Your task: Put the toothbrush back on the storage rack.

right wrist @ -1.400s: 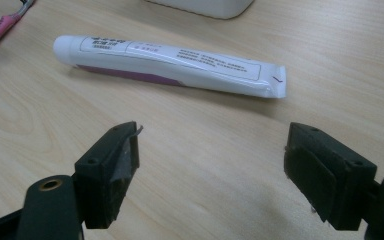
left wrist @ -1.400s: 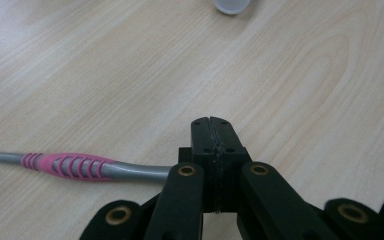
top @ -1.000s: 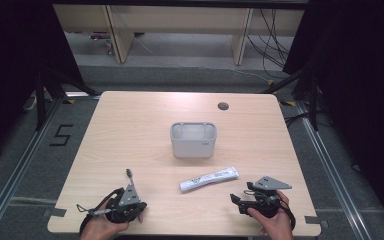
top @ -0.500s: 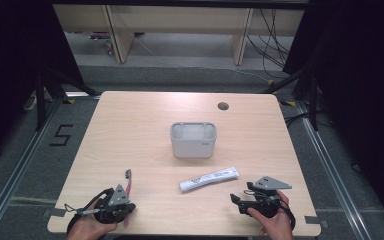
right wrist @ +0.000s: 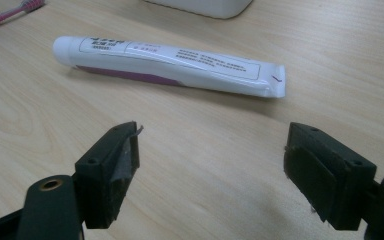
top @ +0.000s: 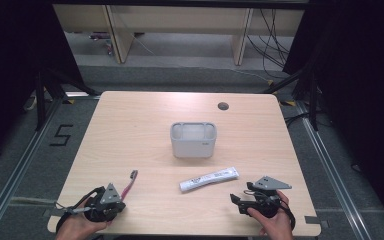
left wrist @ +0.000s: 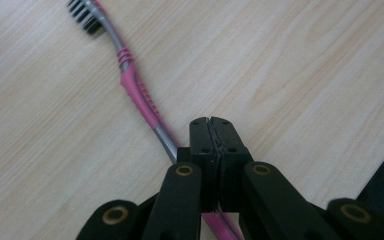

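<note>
Nearest us, between its clenched jaws, our left gripper (left wrist: 211,131) grips the pink-and-grey toothbrush (left wrist: 139,100), drawn nearer the table edge than a second ago. Its long axis runs ahead of the jaws, dark bristles farthest. Beyond our right gripper's (right wrist: 211,170) released jaws lies a white toothpaste tube (right wrist: 170,65), crosswise.
</note>
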Available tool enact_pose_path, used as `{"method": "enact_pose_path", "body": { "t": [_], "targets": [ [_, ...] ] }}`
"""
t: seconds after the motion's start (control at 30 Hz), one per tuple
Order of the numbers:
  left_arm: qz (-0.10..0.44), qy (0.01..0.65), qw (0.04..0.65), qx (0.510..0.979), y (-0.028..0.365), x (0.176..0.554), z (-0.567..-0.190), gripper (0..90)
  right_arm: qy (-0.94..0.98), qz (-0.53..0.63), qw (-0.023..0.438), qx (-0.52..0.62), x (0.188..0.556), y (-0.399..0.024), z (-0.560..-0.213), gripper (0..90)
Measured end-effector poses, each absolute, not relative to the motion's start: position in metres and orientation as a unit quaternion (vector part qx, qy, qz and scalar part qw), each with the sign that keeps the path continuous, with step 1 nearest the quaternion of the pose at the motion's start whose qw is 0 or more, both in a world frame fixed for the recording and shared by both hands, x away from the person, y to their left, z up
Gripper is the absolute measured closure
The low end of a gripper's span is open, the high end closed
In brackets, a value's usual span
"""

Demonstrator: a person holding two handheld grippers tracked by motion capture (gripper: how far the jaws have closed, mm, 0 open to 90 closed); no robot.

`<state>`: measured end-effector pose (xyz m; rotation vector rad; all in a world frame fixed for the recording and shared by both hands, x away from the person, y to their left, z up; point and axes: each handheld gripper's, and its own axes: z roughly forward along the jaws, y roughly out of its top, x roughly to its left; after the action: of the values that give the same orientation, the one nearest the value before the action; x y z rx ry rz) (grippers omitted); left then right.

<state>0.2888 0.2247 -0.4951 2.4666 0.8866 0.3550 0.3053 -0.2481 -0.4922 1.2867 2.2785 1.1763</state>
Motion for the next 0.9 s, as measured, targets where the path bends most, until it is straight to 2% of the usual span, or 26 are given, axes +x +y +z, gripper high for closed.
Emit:
{"method": "enact_pose_path", "body": {
  "t": [0.1, 0.2, 0.43, 0.63, 0.7, 0.77, 0.9],
  "targets": [
    [0.121, 0.324, 0.232, 0.909, 0.230, 0.292, -0.492, 88.4, 0.785, 0.410, 0.136, 0.444, 0.306, -0.248, -0.493, 23.2],
    [0.146, 0.328, 0.230, 0.904, 0.234, 0.292, -0.494, 88.6, 0.785, 0.409, 0.136, 0.444, 0.306, -0.248, -0.493, 23.3],
    [0.169, 0.335, 0.217, 0.901, 0.242, 0.296, -0.494, 88.6, 0.786, 0.413, 0.136, 0.440, 0.306, -0.248, -0.493, 23.3],
    [0.164, 0.341, 0.232, 0.896, 0.242, 0.299, -0.488, 85.7, 0.788, 0.409, 0.142, 0.437, 0.306, -0.248, -0.492, 23.4],
    [0.164, 0.334, 0.226, 0.900, 0.240, 0.306, -0.479, 79.1, 0.789, 0.409, 0.149, 0.432, 0.306, -0.249, -0.492, 23.4],
    [0.166, 0.333, 0.228, 0.900, 0.238, 0.310, -0.477, 77.4, 0.789, 0.407, 0.147, 0.435, 0.306, -0.248, -0.492, 23.3],
    [0.139, 0.349, 0.206, 0.904, 0.233, 0.322, -0.473, 66.8, 0.791, 0.411, 0.143, 0.430, 0.306, -0.248, -0.492, 23.3]
  ]
}}
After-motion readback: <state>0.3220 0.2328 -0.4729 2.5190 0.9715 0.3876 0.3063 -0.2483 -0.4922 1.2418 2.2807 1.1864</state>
